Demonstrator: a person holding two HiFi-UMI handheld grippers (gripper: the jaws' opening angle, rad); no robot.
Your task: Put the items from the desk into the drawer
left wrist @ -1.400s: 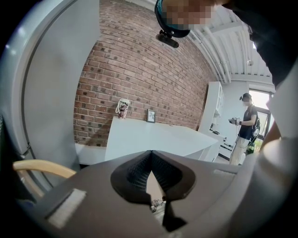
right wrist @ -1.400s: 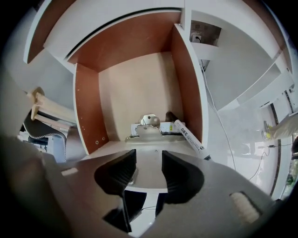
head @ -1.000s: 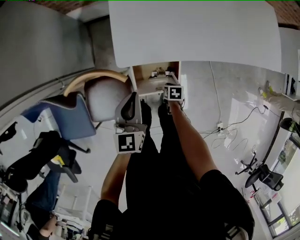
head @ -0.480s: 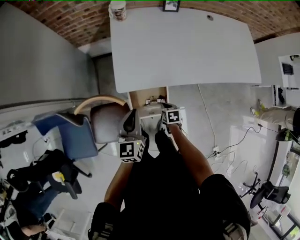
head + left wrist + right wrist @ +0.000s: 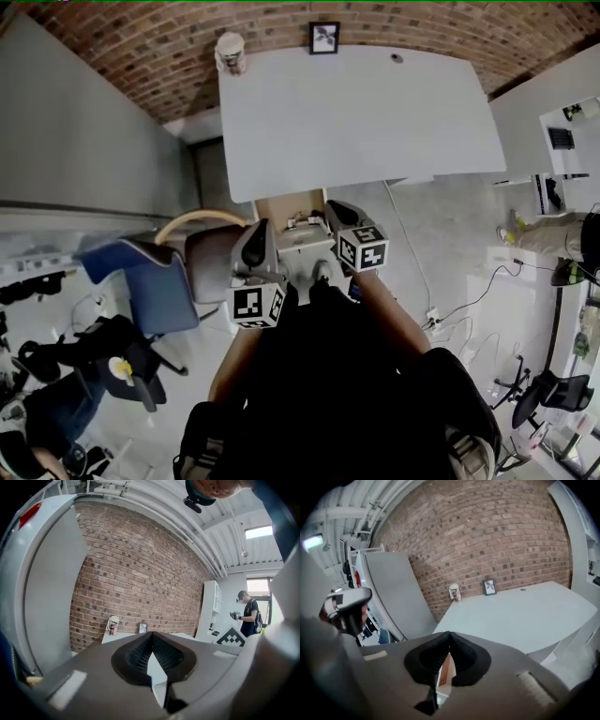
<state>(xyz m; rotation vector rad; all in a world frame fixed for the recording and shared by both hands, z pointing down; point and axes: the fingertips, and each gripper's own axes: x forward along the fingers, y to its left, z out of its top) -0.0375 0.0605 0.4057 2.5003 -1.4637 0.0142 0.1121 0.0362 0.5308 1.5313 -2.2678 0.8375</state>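
Cup [image 5: 231, 52] is standing at the desk's [image 5: 356, 112] far left. Left gripper [image 5: 257, 234] and right gripper [image 5: 337, 212] are hanging closed, empty; approaching unopened is risking knocking it over.

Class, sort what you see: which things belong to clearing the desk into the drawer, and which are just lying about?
Belong: desk, cup, picture frame, open drawer, left gripper and right gripper, both shut and empty.

Lying about: blue chair, grey chair, black office chair.

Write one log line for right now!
left claw: shut, empty | right claw: shut, empty | white patterned cup, small black-framed picture: on white desk, far edge | wooden drawer: open
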